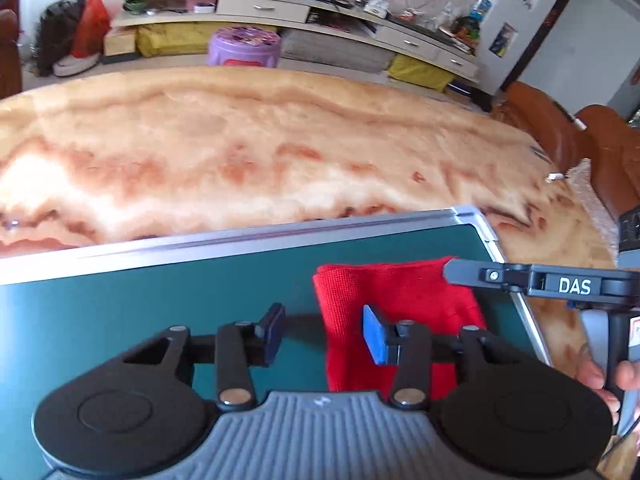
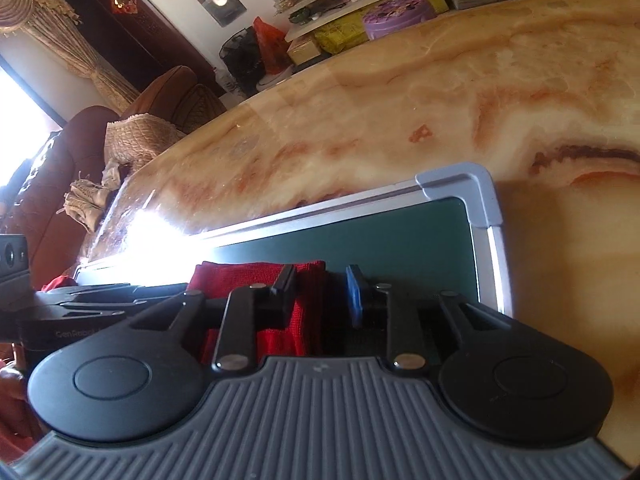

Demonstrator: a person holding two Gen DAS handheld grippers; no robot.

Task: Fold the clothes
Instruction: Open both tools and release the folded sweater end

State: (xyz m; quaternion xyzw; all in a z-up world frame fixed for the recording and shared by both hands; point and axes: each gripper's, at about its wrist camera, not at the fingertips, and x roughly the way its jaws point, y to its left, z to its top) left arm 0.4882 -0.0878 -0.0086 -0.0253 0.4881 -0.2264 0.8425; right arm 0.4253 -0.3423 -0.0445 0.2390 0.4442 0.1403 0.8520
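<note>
Lying across most of the left wrist view: marble table [image 1: 280,140]. Resting at lower centre on it: green board [image 1: 140,304]. Sitting folded at the board's right end: red cloth [image 1: 400,292]. Hovering released, nothing gripped: left gripper [image 1: 324,334], right gripper [image 2: 322,292]. Advising: withdrawing both straight, avoiding snagging the fold.

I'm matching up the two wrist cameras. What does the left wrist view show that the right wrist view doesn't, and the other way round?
Only the left wrist view shows the right gripper from the side, its tip at the red cloth's far corner, plus a hand on its handle. Only the right wrist view shows the curtain and glare along the green board's frame. Both show the folded cloth on the board, the marble table and open jaws.
</note>
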